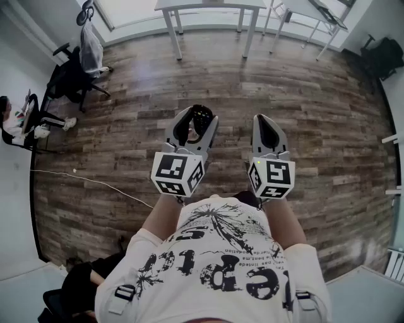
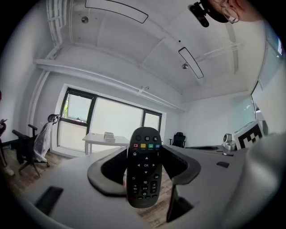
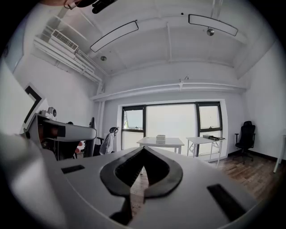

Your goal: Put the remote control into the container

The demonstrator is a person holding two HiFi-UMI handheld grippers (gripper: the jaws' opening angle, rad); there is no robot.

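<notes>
A black remote control (image 2: 144, 167) with coloured buttons stands between the jaws of my left gripper (image 1: 194, 123), which is shut on it; its tip shows above the jaws as the remote control (image 1: 202, 117) in the head view. My right gripper (image 1: 266, 128) is held beside it to the right, its jaws shut with their tips touching and nothing between them. The right gripper (image 3: 142, 152) points at the far windows. Both grippers are raised in front of the person's chest, above the wooden floor (image 1: 252, 82). No container shows in any view.
White tables (image 1: 208, 12) stand by the windows at the far end. An office chair (image 1: 79, 69) with a white jacket stands at the left, and a seated person (image 1: 19, 120) is at the far left edge. A cable (image 1: 88, 180) runs across the floor.
</notes>
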